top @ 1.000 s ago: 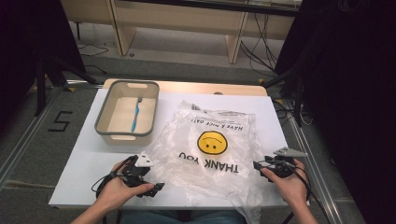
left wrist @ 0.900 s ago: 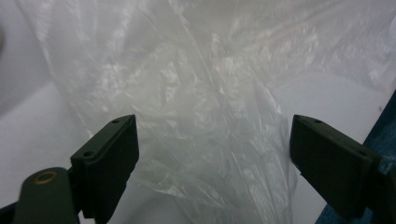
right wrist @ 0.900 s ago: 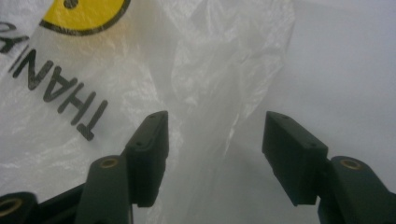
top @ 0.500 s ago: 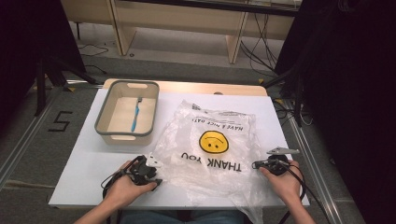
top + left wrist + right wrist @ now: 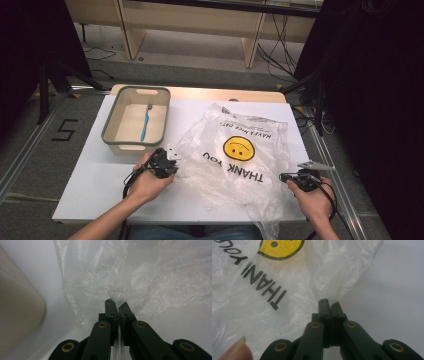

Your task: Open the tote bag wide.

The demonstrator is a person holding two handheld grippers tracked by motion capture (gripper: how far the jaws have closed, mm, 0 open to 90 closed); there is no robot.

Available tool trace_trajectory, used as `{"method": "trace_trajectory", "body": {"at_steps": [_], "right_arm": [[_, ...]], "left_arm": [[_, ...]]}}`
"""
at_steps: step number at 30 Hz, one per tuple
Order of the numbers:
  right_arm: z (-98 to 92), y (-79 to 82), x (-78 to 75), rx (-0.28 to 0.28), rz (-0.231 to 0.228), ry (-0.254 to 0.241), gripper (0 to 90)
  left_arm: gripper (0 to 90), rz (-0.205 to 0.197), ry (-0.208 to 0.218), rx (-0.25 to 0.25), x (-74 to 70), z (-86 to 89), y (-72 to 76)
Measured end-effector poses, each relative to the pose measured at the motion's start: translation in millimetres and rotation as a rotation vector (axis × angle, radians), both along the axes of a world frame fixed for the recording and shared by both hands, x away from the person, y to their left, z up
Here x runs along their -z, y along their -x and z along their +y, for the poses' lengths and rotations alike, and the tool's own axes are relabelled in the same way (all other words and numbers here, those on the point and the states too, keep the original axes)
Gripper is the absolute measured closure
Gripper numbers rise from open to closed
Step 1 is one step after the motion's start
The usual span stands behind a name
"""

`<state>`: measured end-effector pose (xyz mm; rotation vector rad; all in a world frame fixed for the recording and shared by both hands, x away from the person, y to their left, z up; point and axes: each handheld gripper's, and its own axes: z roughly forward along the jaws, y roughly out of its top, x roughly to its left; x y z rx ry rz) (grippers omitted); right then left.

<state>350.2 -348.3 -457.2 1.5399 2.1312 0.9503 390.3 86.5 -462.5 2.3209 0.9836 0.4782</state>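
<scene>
A clear plastic bag (image 5: 235, 150) with a yellow smiley and "THANK YOU" print lies crumpled on the white table (image 5: 90, 190). My left gripper (image 5: 172, 161) is at the bag's left edge. Its jaws have just been closing and now pinch a gathered fold of the film (image 5: 112, 290), which runs down between them; in the left gripper view the gripper (image 5: 117, 303) is shut. My right gripper (image 5: 286, 177) sits at the bag's right edge. In the right gripper view it (image 5: 329, 302) is shut on a bunched corner of the bag (image 5: 329, 272).
A grey-rimmed beige basin (image 5: 111, 131) stands at the table's back left with a blue toothbrush (image 5: 145, 125) inside. The basin's rounded corner (image 5: 22, 322) lies close beside the left gripper. A wooden edge (image 5: 200, 93) runs behind the table. Cables trail on the floor beyond.
My left hand slid right and forward to the bag's left edge and its jaws closed on the film. The right jaws closed on the bag's right edge; that hand hardly moved.
</scene>
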Motion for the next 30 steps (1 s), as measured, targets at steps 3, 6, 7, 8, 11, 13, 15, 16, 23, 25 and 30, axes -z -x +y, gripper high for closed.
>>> {"method": "trace_trajectory", "body": {"at_steps": [3,6,7,8,11,13,15,16,23,25,30], "right_arm": [[1.3,2.3,-0.3,0.005,0.008,-0.005,90.0],[4.0,6.2,-2.1,0.005,0.018,-0.013,90.0],[4.0,6.2,-2.1,0.005,0.018,-0.013,90.0],[5.5,9.1,-2.0,0.000,0.024,-0.014,90.0],[7.1,12.5,-1.8,0.001,0.039,-0.017,90.0],[7.8,15.7,-1.7,0.000,0.048,-0.022,90.0],[8.0,18.9,-1.7,-0.005,0.062,-0.026,90.0],[8.9,22.2,-0.7,-0.003,0.079,-0.031,90.0],[10.8,28.8,0.3,-0.016,0.098,-0.043,90.0],[11.9,30.1,1.4,-0.023,0.108,-0.044,90.0],[16.2,31.1,4.5,-0.045,0.142,-0.051,84.2]], "left_arm": [[88.0,-0.021,-0.010,-0.017,0.7,-2.6,-11.3],[87.9,-0.037,0.002,-0.039,-0.7,-5.4,-20.6],[87.9,-0.044,0.002,-0.046,-1.5,-6.7,-23.2],[87.9,-0.044,0.007,-0.053,-2.1,-7.8,-26.1],[87.9,-0.045,0.019,-0.071,-2.9,-11.7,-34.3],[87.8,-0.050,0.020,-0.079,-3.5,-15.1,-38.3],[87.7,-0.062,0.025,-0.086,-3.8,-18.8,-41.7],[87.4,-0.063,0.026,-0.090,-3.7,-20.1,-43.7],[84.8,-0.094,0.014,-0.108,-6.3,-25.8,-53.7],[81.3,-0.107,0.020,-0.110,-7.1,-26.6,-55.3],[53.1,-0.166,0.035,-0.086,-13.7,-28.5,-49.2]]}}
